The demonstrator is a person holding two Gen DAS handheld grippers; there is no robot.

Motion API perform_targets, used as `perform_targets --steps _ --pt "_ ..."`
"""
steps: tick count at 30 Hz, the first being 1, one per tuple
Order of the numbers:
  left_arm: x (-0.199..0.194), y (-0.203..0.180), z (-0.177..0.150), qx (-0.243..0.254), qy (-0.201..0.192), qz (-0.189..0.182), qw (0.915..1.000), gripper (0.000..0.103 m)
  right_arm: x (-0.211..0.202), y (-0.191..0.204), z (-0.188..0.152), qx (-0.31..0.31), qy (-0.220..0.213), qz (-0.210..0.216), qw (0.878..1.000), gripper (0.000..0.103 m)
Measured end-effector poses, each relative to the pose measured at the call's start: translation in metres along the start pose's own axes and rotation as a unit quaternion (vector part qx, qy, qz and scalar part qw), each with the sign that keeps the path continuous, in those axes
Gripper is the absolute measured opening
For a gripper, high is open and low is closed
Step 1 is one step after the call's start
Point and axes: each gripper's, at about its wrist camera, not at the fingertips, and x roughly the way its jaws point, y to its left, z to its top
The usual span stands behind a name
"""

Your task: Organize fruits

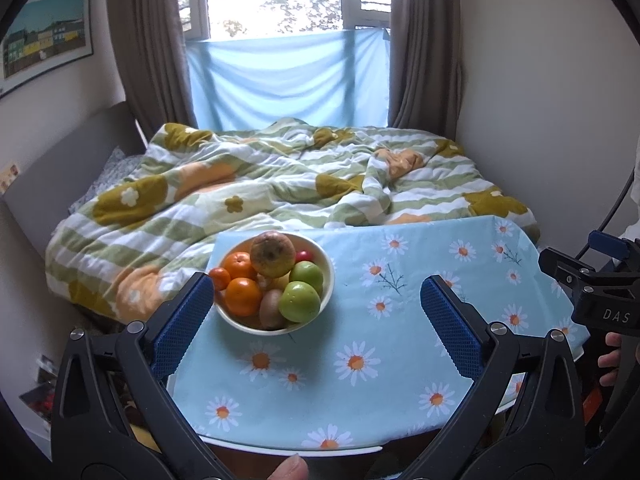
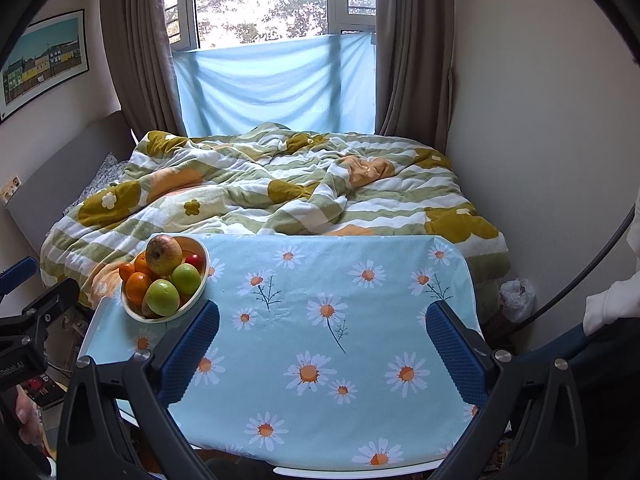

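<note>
Grippers first: the left gripper [image 1: 316, 316] has its two blue-padded fingers spread wide and holds nothing, and it hangs above the near edge of the table [image 1: 400, 344]. The right gripper [image 2: 322, 342] is also spread wide and empty, over the middle of the same table. In the left wrist view, the body of the right gripper shows at 3 o'clock, with fingertips of a hand [image 1: 610, 350] around its handle. In the right wrist view, the left gripper's body shows at 9 o'clock.

From the left gripper, the bowl [image 1: 326, 258] stands just beyond the left finger [image 1: 188, 320], at about 11 o'clock, on the far left corner of the table. The bowl is cream-coloured and full of fruit. A large brownish apple [image 1: 273, 253] lies on top of the pile. Two green apples [image 1: 301, 301] are on the right side, oranges [image 1: 242, 297] on the left side, a kiwi [image 1: 270, 314] at the front, and a small red fruit [image 1: 303, 256] at the back.

The table wears a light blue cloth [image 2: 320, 320] with daisies. Behind it, at 12 o'clock, is a bed with a striped flowered blanket [image 2: 260, 188], and further back a window [image 2: 260, 0] between brown curtains [image 2: 136, 40].
</note>
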Motion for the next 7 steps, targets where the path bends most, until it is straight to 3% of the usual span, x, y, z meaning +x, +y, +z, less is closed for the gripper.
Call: perform_targets --steps 7 --pt "-0.0059 -0.0012 0.0002 0.01 -0.013 0.004 0.9999 0.103 0.0001 0.0001 -0.0002 0.0 -0.001 0.0 1.0 0.103"
